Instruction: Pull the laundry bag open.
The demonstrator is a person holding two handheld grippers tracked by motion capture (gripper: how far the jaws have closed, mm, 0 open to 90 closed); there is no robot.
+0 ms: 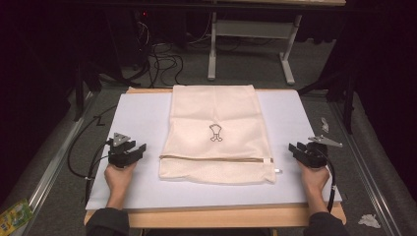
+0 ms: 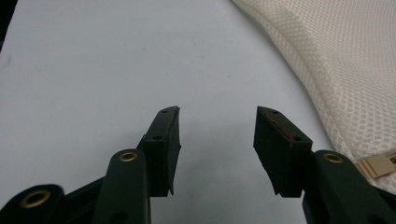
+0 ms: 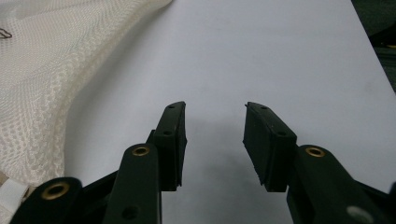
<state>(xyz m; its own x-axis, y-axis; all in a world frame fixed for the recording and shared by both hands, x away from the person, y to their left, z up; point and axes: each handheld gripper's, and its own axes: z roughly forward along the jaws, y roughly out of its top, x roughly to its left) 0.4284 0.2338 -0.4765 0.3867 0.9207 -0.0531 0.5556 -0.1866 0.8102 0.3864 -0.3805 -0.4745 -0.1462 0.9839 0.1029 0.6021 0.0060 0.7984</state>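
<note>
A cream mesh laundry bag (image 1: 216,135) lies flat in the middle of the white table mat (image 1: 140,115), with a zipper line across its near part and a small printed figure at its centre. My left gripper (image 1: 137,149) rests on the mat to the left of the bag, jaws open and empty. In the left gripper view the gripper (image 2: 217,116) has bare mat between its jaws and the mesh bag (image 2: 345,65) off to the right. My right gripper (image 1: 295,149) sits right of the bag, open and empty. The right gripper view has the gripper (image 3: 215,112) over bare mat with the bag (image 3: 42,70) at left.
The mat lies on a wooden table (image 1: 216,218) whose edge runs along the front. Cables (image 1: 78,157) trail off the left side. A white table frame (image 1: 251,34) stands on the floor beyond. Small scraps (image 1: 369,220) lie on the floor at right.
</note>
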